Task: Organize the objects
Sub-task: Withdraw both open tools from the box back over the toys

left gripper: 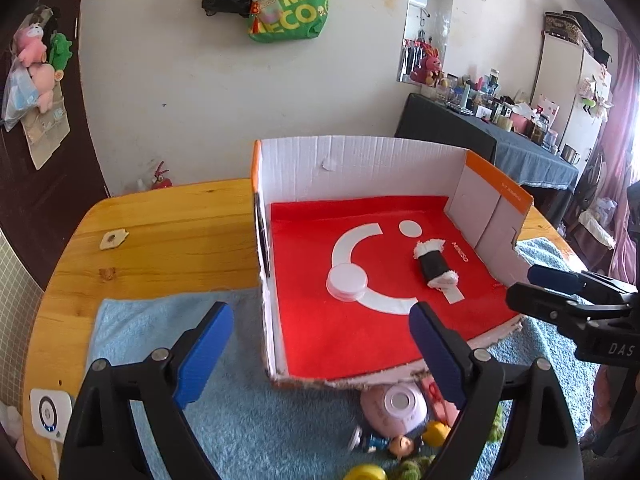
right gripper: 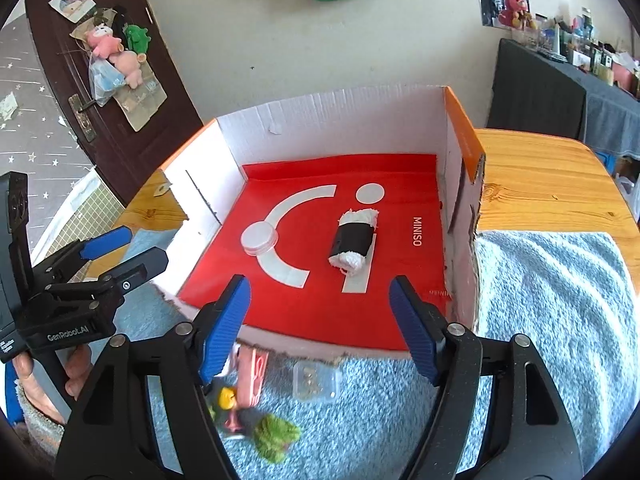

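Note:
An open cardboard box (left gripper: pixel 360 152) (right gripper: pixel 320 116) with white walls and a red liner stands on the table. Inside lie a round white lidded jar (left gripper: pixel 346 281) (right gripper: pixel 259 237) and a rolled white towel with a black band (left gripper: pixel 435 264) (right gripper: pixel 356 240). My left gripper (left gripper: pixel 320 314) hovers open over the box's near edge with nothing between its fingers. My right gripper (right gripper: pixel 320 286) is open and empty too, over the same edge further right. In front of the box lie a pink round toy (left gripper: pixel 394 406), a small figure (left gripper: pixel 384 442), a green fuzzy toy (right gripper: pixel 276 436) and a clear plastic case (right gripper: pixel 316 382).
A light blue towel (left gripper: pixel 160 328) (right gripper: pixel 552 300) covers the near part of the wooden table (left gripper: pixel 160 232) (right gripper: pixel 540 176). A small beige tag (left gripper: pixel 113 239) lies on the bare wood at the left. A white device (left gripper: pixel 48 418) sits at the table's left edge. A cluttered dark side table (left gripper: pixel 500 136) stands behind.

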`<move>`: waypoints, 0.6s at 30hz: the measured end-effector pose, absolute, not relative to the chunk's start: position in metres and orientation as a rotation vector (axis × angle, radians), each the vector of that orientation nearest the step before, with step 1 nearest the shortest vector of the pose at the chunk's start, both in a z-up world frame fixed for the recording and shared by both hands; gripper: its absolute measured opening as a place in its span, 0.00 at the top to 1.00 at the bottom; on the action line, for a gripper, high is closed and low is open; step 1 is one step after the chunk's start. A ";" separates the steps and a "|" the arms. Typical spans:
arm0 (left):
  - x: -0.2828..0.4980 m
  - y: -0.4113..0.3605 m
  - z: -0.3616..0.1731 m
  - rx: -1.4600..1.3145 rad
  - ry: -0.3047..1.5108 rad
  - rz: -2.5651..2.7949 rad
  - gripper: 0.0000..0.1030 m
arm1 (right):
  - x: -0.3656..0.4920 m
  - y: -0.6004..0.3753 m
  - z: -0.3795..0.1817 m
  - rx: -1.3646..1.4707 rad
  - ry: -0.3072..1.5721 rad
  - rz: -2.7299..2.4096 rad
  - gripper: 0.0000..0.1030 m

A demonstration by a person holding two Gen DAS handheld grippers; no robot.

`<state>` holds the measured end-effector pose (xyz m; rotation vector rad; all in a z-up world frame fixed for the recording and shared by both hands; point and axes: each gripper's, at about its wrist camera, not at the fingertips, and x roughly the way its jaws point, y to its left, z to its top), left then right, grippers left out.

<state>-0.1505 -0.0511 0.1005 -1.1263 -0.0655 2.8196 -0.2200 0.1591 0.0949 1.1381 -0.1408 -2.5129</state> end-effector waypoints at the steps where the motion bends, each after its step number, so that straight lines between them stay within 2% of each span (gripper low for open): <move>1: -0.148 -0.051 0.099 -1.131 -0.067 2.817 0.11 | -0.216 0.159 0.095 1.130 -0.135 -2.522 0.25; 18: -0.115 -0.048 0.082 -1.158 -0.045 2.820 0.11 | -0.176 0.158 0.086 1.105 -0.105 -2.547 0.25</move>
